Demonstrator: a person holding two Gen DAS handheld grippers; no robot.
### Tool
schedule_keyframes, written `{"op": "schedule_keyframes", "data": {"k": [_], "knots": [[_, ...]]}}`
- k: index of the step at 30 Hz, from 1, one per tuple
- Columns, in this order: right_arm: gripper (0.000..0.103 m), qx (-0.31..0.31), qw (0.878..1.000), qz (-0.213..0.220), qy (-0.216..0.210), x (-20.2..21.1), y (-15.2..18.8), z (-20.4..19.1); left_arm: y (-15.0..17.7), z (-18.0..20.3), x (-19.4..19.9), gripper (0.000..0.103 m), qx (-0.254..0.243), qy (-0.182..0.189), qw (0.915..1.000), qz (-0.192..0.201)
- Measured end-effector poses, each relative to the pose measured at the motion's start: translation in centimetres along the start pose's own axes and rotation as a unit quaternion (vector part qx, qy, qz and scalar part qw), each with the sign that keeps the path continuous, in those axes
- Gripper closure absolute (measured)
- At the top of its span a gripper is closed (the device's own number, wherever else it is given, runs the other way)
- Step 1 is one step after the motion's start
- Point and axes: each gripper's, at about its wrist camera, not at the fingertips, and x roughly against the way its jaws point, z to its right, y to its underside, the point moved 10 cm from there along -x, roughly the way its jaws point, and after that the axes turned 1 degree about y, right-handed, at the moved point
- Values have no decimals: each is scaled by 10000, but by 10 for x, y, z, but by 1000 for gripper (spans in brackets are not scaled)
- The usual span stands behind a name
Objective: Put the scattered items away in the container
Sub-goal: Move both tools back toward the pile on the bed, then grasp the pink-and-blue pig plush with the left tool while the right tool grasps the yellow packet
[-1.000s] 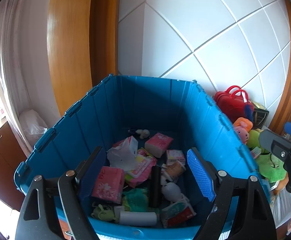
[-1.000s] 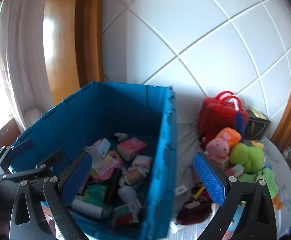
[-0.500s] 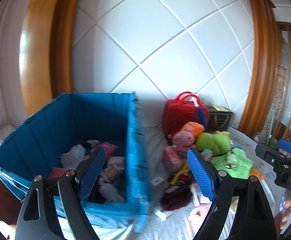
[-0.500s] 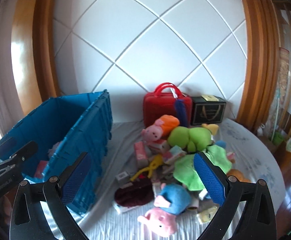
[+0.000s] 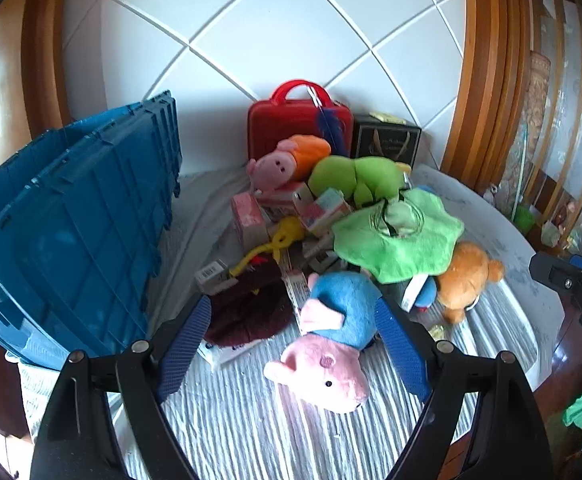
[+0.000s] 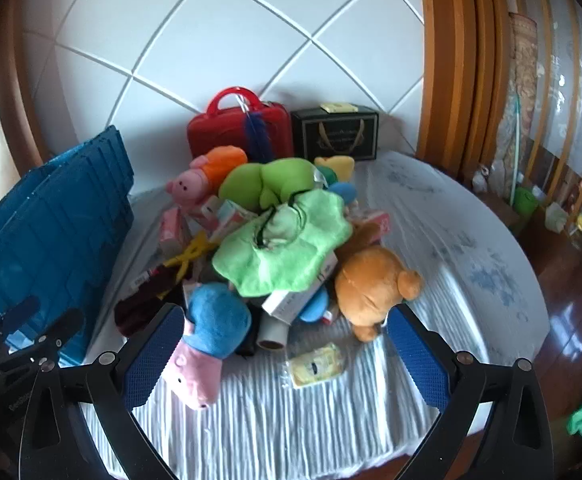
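A heap of scattered toys and small boxes lies on a striped cloth. Nearest is a pink pig plush in blue (image 5: 331, 344) (image 6: 211, 336), with an orange bear plush (image 5: 467, 276) (image 6: 371, 284) and a green floppy plush (image 5: 399, 240) (image 6: 283, 244) behind it. The blue bin (image 5: 71, 220) (image 6: 51, 216) stands to the left of the heap. My left gripper (image 5: 293, 316) hangs open just above the pig plush, touching nothing. My right gripper (image 6: 283, 316) is open over the heap's front edge, near a yellow packet (image 6: 317, 364).
A red carry case (image 5: 299, 124) and a black box (image 5: 385, 140) stand against the white tiled wall behind the heap. A maroon hat (image 5: 251, 308) lies beside the bin. The table's rounded edge (image 6: 531, 320) drops to a wooden floor on the right.
Both views have swung right, from looking into the bin to looking down at the toy heap, and have come lower and closer. Both grippers stayed open and empty.
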Motion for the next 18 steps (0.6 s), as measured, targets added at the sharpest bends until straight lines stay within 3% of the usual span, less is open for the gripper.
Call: {"op": "schedule_keyframes", "data": {"k": [7,18], "knots": [[0,-174,9981,-558,174,-41,41,24,45,20,-61,19,-148,199,9974,-675],[0,-353,9891,-1313,567,-107,81,36,74,36,-135,19,-458,457,9890,-1330]]}}
